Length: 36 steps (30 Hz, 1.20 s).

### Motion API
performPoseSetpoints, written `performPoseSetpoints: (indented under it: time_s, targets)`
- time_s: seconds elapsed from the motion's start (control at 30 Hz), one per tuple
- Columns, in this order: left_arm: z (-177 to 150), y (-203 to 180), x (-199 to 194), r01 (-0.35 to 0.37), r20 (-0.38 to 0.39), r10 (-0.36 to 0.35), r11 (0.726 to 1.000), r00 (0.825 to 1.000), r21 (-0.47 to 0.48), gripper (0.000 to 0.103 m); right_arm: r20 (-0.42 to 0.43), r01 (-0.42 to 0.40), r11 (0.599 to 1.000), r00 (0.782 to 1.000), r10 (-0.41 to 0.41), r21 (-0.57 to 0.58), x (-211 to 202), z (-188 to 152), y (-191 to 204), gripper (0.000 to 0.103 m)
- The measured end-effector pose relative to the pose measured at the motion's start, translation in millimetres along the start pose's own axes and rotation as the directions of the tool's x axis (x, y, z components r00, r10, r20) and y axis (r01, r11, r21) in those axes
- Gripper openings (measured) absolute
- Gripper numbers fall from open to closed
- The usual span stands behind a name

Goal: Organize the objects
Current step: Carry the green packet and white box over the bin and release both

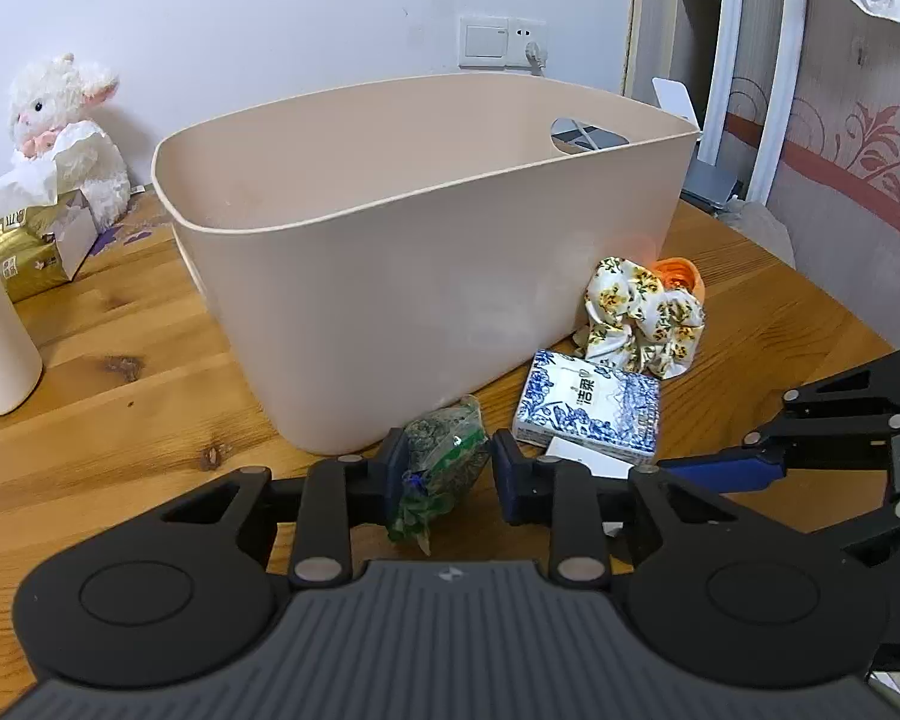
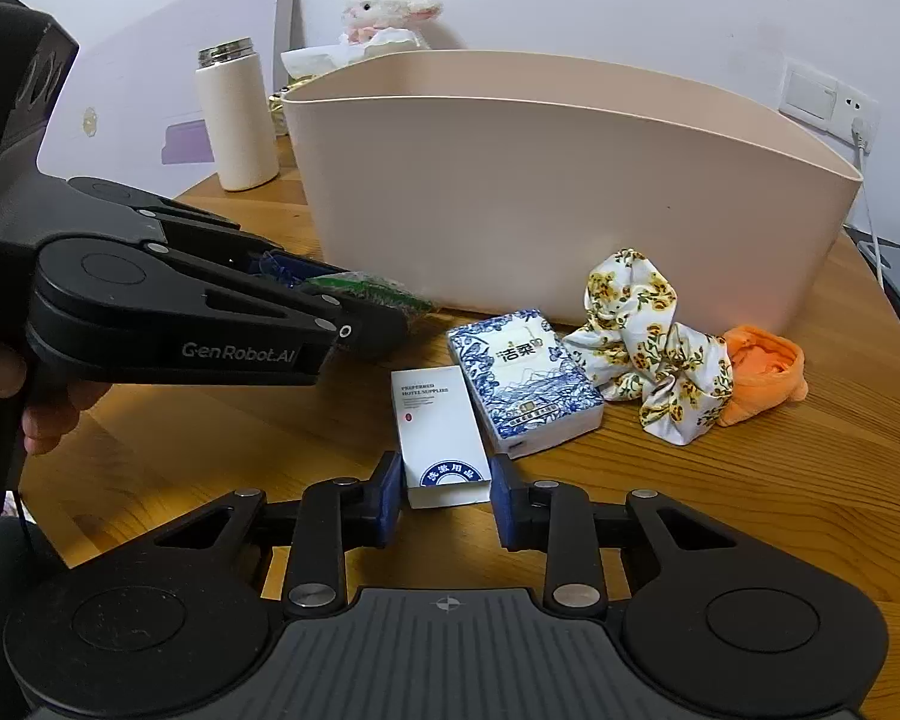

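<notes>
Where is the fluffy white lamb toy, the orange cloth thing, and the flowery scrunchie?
Fluffy white plush lamb toy [image 1: 60,120]: left wrist view, on its chest.
Crumpled orange cloth [image 2: 762,369]: right wrist view, on its folded middle.
White fabric scrunchie with yellow flowers [image 2: 654,348]: right wrist view, on its central gathered folds.

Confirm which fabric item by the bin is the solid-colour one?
The orange cloth, farthest right. The scrunchie beside it is white with yellow flowers.

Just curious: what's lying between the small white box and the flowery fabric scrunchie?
A blue-and-white patterned tissue pack lies between the small white box and the flowery fabric scrunchie, clearest in the right wrist view.
</notes>
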<state>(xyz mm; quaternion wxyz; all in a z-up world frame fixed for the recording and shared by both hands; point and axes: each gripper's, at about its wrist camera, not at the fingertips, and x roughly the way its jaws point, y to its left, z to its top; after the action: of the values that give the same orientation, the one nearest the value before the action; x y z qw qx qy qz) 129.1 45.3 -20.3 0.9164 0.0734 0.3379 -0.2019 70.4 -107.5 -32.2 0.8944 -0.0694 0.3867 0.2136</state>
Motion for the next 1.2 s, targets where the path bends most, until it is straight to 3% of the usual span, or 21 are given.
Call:
performPoseSetpoints:
  time_s: [0.33,0.57,0.93,1.2]
  targets:
    - [-2,-2,-30,-0.026,0.028,0.027,0.999,0.999,-0.023,0.031,0.044,0.006,1.000,0.999,-0.005,-0.021,-19,4,9,0.029]
    - [13,-2,-69,-0.054,0.098,0.058,0.997,0.994,-0.047,0.031,0.119,0.027,1.000,0.993,-0.027,-0.005,-51,14,2,0.029]
    - [56,-11,-105,-0.067,0.210,0.075,0.997,0.975,-0.046,0.031,0.277,0.083,0.995,0.956,-0.093,0.046,-94,53,-27,0.029]
    - [92,-11,-84,-0.118,0.229,0.123,0.992,0.966,-0.034,0.031,0.344,0.101,0.991,0.931,-0.124,0.084,-90,97,-50,0.029]
